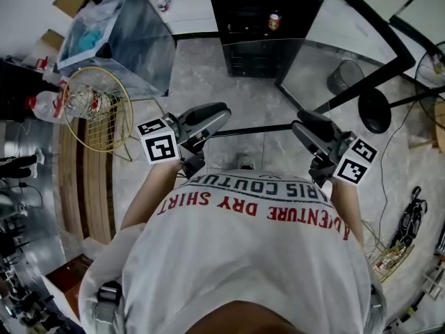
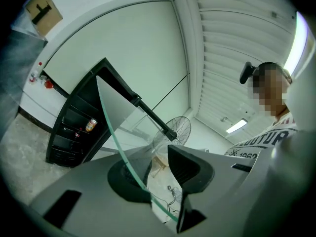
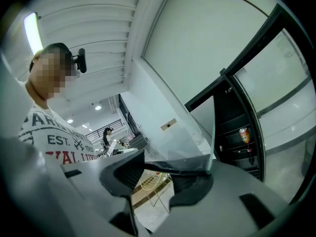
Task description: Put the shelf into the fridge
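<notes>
We count two grippers, the left gripper (image 1: 212,120) and the right gripper (image 1: 309,127), and one glass shelf (image 1: 250,129). There is one black fridge (image 1: 268,26), with one can (image 1: 274,21) inside it. Left of the fridge stands one wire chair (image 1: 104,110). Right of the fridge we see one grey bin (image 1: 345,75) and one fan (image 2: 178,130).

We see bare floor (image 1: 208,82) open ahead, right up to the fridge (image 1: 268,44). Its swung-open door (image 1: 372,21), 1 bin (image 1: 345,75) and 1 fan base (image 1: 374,110) hem the right; a wire chair (image 1: 104,110) and wrapped box (image 1: 118,33) crowd the left.
</notes>
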`<action>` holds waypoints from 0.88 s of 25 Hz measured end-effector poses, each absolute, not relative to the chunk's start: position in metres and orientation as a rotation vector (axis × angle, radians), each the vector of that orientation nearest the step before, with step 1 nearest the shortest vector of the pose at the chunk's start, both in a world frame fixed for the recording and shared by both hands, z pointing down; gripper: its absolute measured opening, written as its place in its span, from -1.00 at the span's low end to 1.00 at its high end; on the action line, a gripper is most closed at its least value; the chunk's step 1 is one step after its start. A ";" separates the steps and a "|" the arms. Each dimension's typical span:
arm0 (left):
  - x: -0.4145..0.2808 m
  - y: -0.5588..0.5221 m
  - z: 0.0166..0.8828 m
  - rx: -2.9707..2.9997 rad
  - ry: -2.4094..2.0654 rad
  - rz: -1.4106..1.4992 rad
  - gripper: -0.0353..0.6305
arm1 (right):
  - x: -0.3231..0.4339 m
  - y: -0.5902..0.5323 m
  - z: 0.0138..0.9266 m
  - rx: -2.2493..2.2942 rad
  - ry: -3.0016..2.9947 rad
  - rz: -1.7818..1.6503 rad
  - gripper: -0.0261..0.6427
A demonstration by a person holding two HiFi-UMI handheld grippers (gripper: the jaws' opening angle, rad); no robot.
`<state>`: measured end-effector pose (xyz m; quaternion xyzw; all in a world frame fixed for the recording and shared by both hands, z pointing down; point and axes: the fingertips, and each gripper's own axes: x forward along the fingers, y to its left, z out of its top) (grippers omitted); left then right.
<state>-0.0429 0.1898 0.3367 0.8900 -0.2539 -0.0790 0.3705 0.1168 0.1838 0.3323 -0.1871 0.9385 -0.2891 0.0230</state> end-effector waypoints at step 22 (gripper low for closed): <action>-0.042 0.066 0.345 2.285 -0.623 -0.175 -0.52 | 0.118 0.071 0.341 -0.665 2.865 -0.903 -0.44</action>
